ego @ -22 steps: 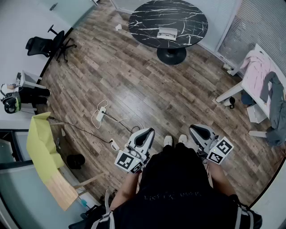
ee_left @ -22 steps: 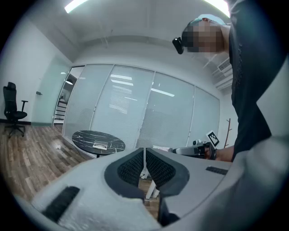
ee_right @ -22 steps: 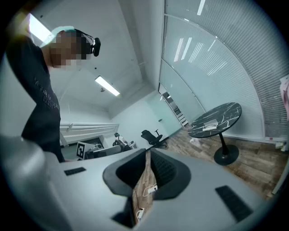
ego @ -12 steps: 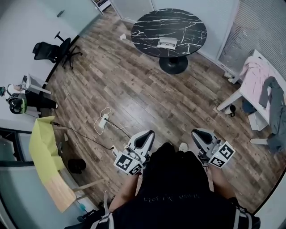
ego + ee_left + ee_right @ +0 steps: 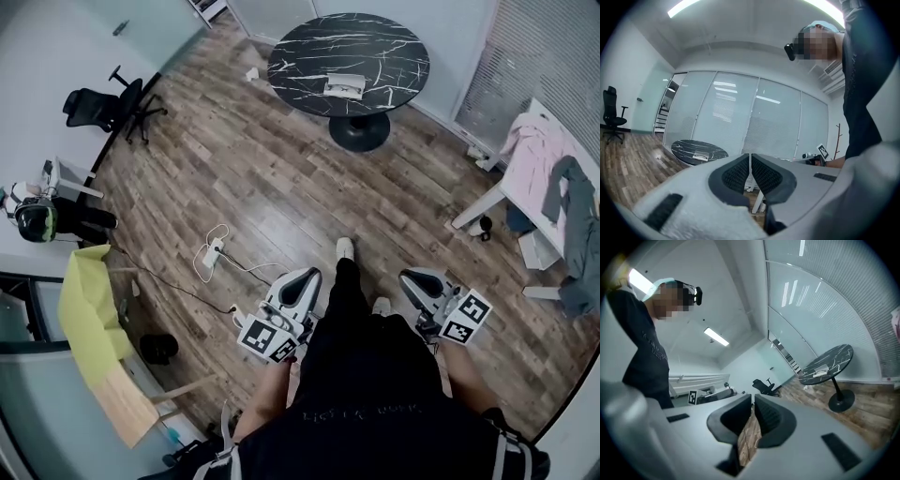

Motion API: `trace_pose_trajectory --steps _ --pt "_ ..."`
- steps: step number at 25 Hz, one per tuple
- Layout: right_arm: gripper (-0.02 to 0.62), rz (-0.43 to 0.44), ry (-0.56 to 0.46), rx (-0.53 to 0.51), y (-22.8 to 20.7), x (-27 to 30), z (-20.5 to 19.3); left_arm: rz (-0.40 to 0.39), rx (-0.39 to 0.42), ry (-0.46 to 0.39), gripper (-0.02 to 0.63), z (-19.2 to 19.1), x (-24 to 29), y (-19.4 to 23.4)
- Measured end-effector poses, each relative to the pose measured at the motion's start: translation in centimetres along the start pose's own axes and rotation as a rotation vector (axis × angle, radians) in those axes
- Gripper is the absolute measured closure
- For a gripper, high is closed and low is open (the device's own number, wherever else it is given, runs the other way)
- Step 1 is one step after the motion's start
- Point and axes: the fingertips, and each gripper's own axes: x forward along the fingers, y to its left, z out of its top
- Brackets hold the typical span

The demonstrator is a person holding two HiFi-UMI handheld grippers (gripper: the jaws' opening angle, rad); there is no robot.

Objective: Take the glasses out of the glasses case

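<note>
Glasses are not visible from here, only what I take to be the pale rectangular glasses case [image 5: 344,84], which is far off.

Nearest, the left gripper [image 5: 300,279] and right gripper [image 5: 414,277] are held low against the person's dark-clothed body. Both have their jaws clenched together on nothing; the gripper views show only room and floor past the pads. One white shoe [image 5: 345,248] is set forward on the brown wood-plank floor [image 5: 281,169]. A white power strip with looping cable [image 5: 208,253] lies to the left, well apart from the feet. Beyond stands the round black marble-patterned table [image 5: 384,37], with the case lying near its middle.

The step in hand looks like the approach. Done well, it ends square to the table, with both grippers opened before reaching — one to steady the case, the other to lift its lid.
</note>
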Motion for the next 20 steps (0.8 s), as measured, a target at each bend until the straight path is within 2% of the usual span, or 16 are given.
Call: trace_pose_trajectory --steps 6,10,15,20 --pt "0.555 -0.026 -0.038 0.066 -2.7 3.5 1.6 -0.008 -0.049 -0.021 0.586 0.3 1.7 4.4" --pt "0.555 -0.031 0.003 0.076 -4.8 7.0 3.0 0.001 -0.062 -0.007 0.585 0.3 3.9 8.4" --pt "0.555 -0.037 0.06 0.09 -8.0 13.1 4.6 -0.036 -0.101 -0.001 0.586 1.3 7.3 14.3" --pt "0.555 -0.029 0.051 0.106 -10.2 19.3 7.1 -0.036 -0.107 -0.011 0.584 3.0 9.5 20.8"
